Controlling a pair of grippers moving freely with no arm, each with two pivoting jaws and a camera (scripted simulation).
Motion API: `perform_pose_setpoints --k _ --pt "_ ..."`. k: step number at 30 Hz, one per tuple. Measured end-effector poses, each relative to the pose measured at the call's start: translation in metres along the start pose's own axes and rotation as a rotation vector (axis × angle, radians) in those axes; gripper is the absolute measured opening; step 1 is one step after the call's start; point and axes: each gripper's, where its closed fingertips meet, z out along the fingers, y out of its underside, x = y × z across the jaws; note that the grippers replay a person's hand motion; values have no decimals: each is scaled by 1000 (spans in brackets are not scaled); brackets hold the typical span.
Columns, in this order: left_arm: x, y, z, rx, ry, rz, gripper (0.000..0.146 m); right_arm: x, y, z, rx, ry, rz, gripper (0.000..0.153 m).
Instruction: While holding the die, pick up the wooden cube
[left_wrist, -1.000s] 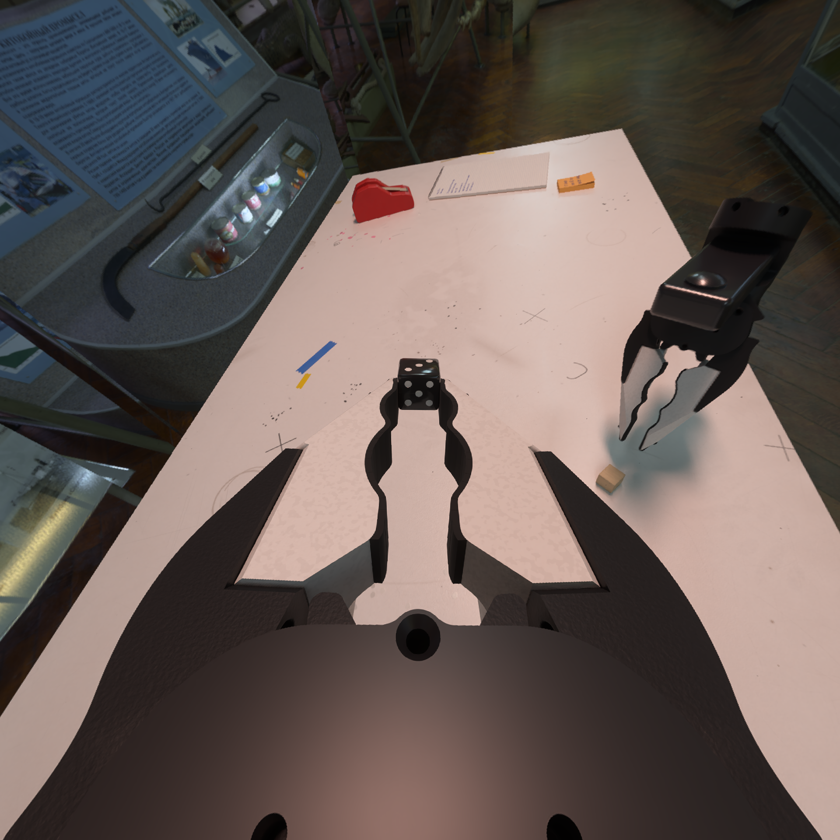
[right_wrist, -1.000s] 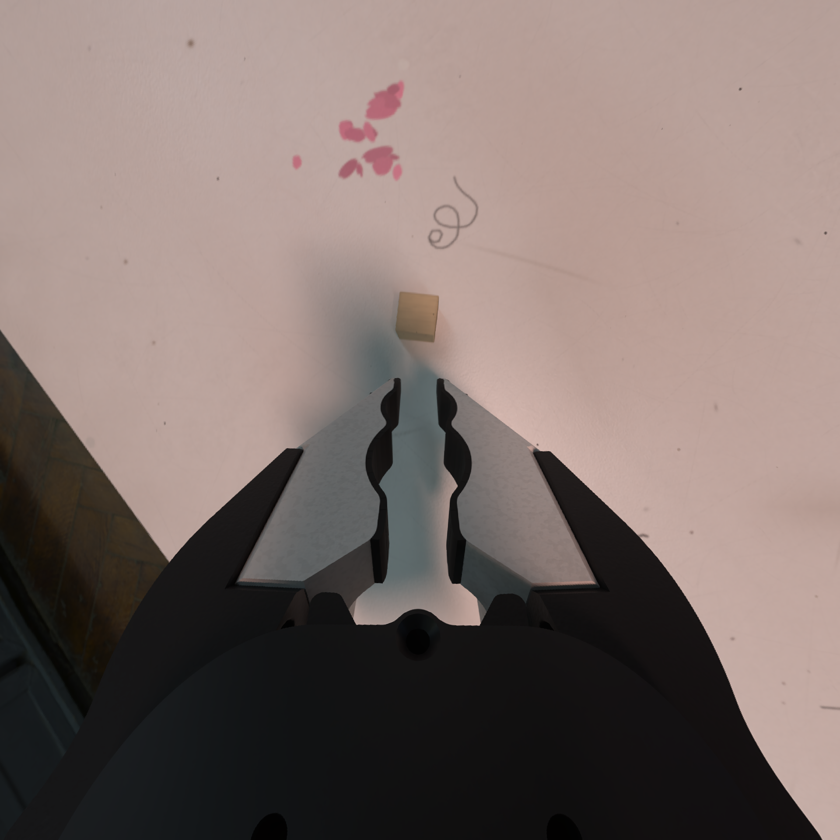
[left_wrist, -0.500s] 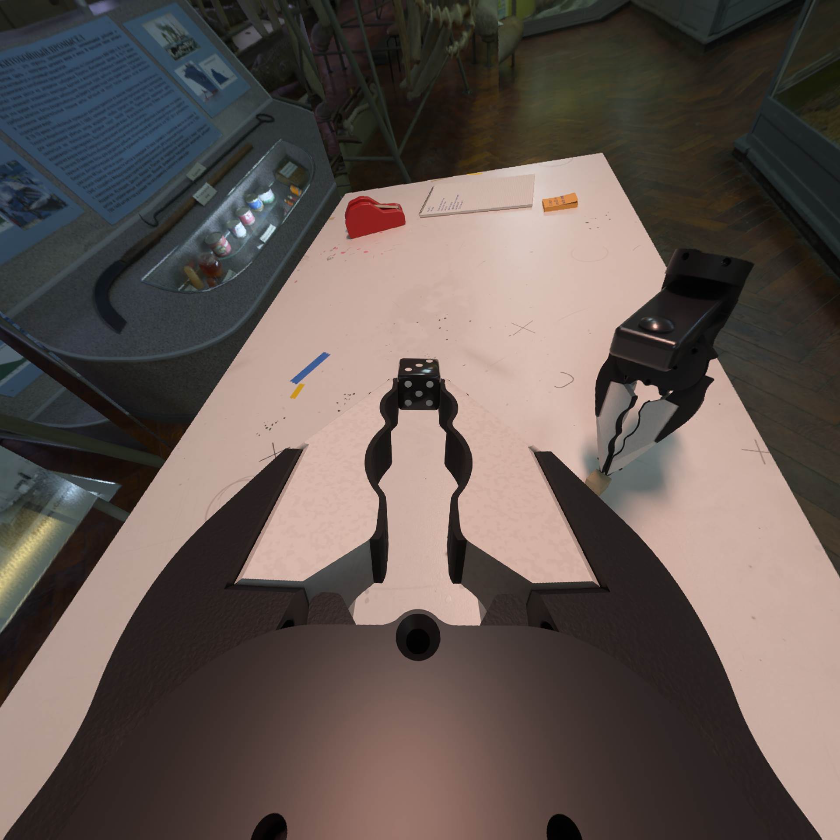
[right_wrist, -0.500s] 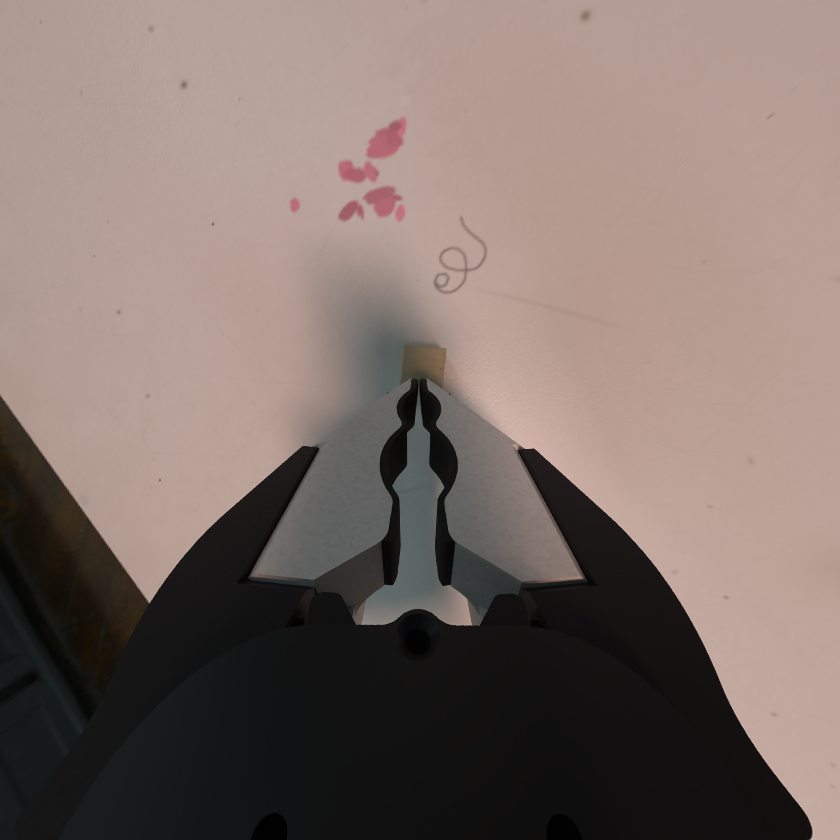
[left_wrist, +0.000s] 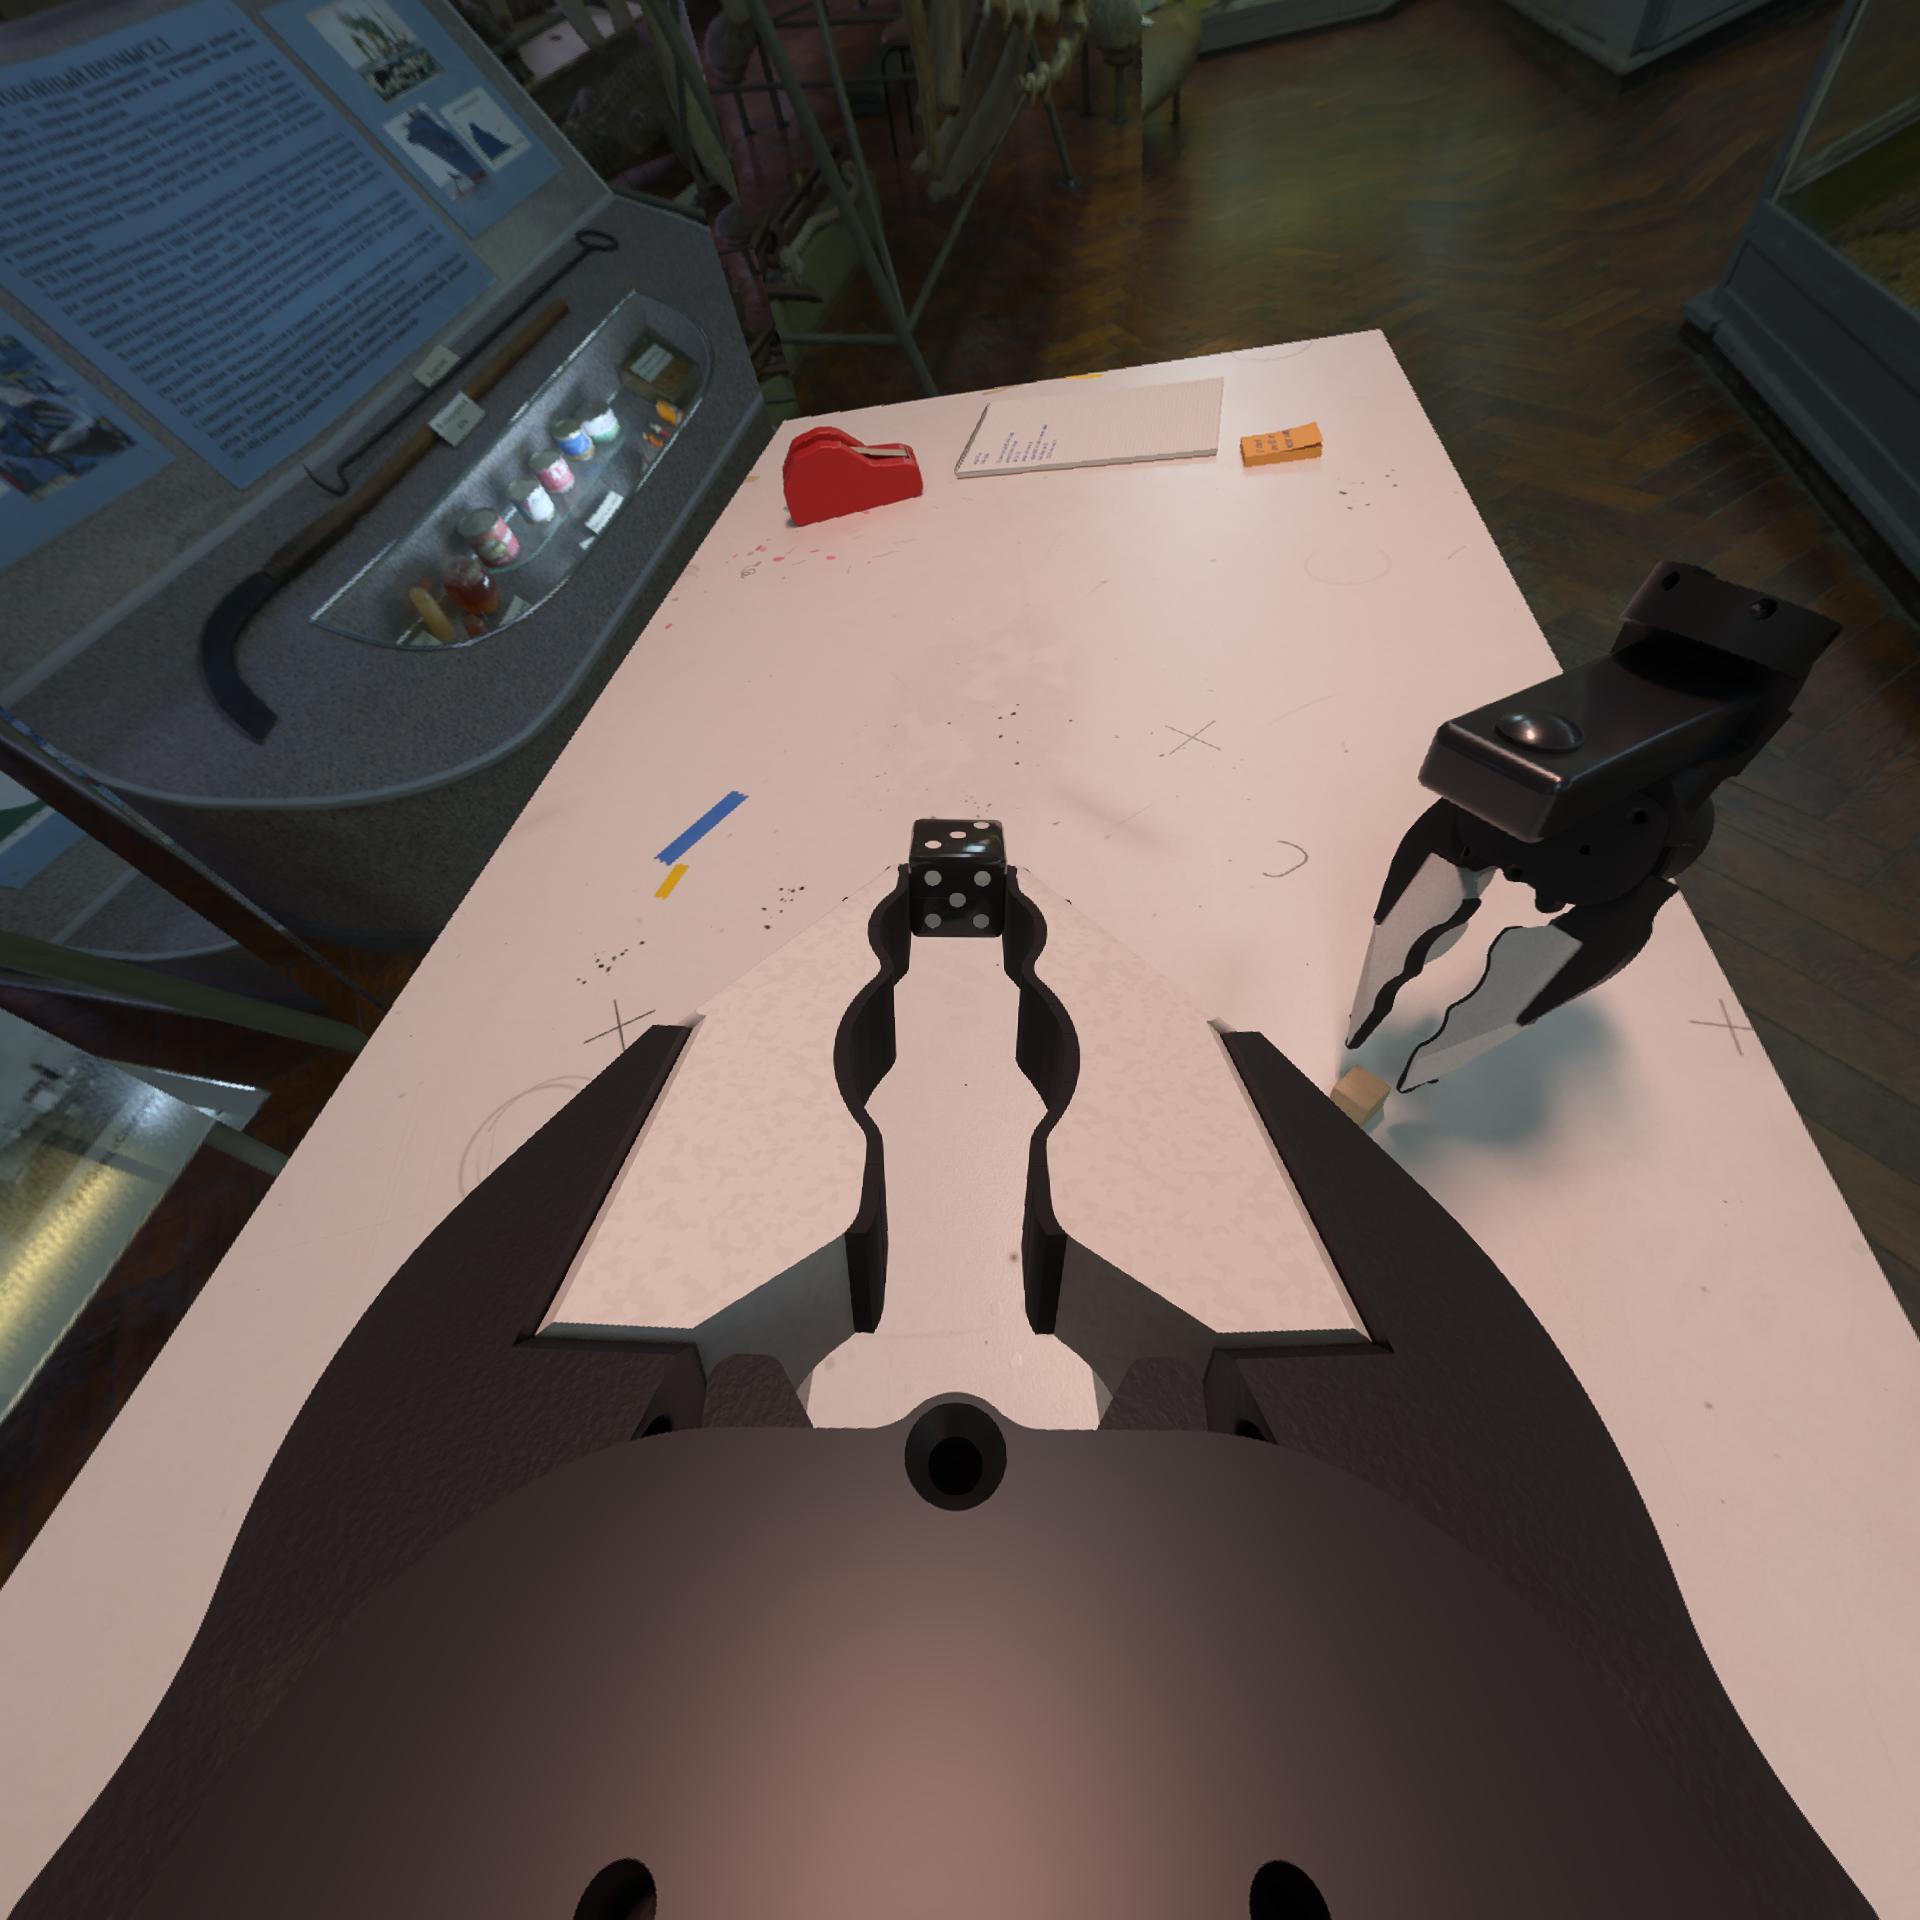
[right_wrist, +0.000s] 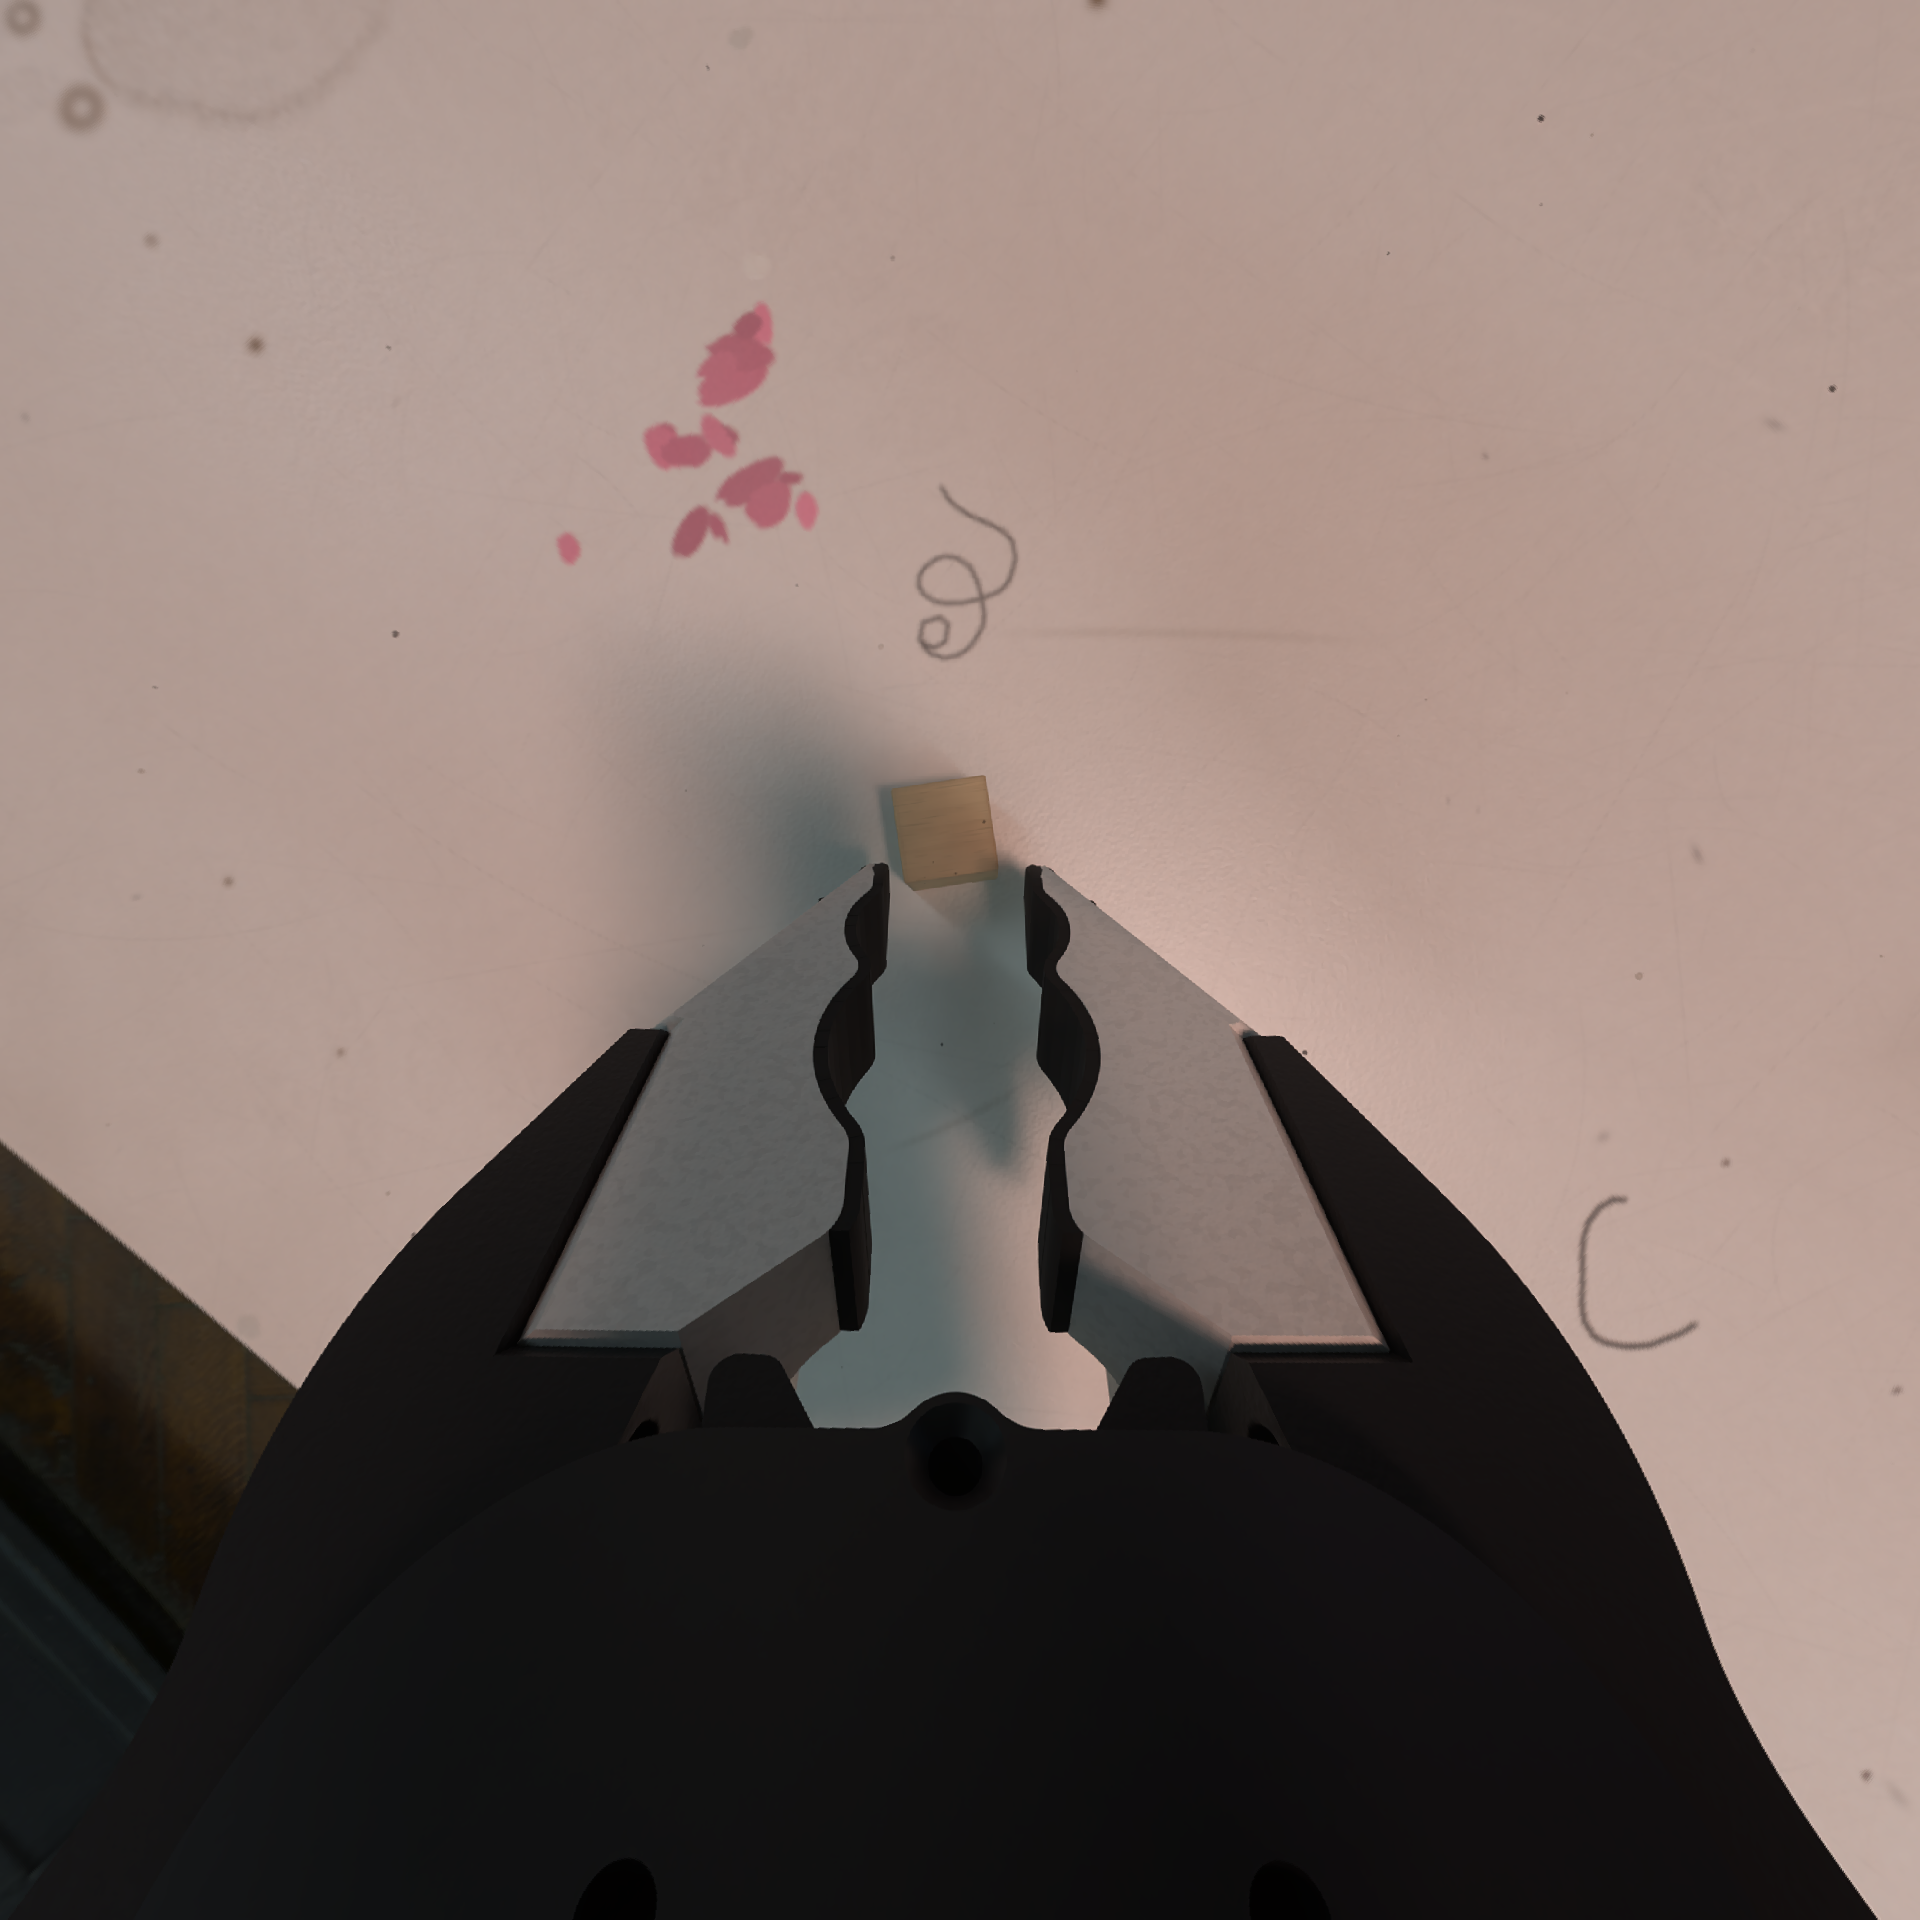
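Observation:
My left gripper is shut on the black die with white pips, gripped at the fingertips above the white table. The small wooden cube lies on the table, slightly turned, just beyond the tips of my right gripper. That gripper is open and empty, its jaws a little wider than the cube. In the left wrist view the right gripper points down at the cube near the table's right side, partly hidden behind my left finger.
A red tape dispenser, a notepad and a small orange block sit at the far end. A display case stands left of the table. The table edge is close at the lower left.
The right gripper went nearly shut at the cube without taking it, then opened and drew back; the cube is turned a little. The left gripper kept the die and rose slightly.

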Motion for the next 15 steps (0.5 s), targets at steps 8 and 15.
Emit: perform_pose_setpoints --k 8,15 --pt "4 2 4 -21 13 13 16 -1 5 8 -65 17 -21 25" --pt "7 5 7 -42 31 13 16 -2 4 9 -159 15 -87 24"
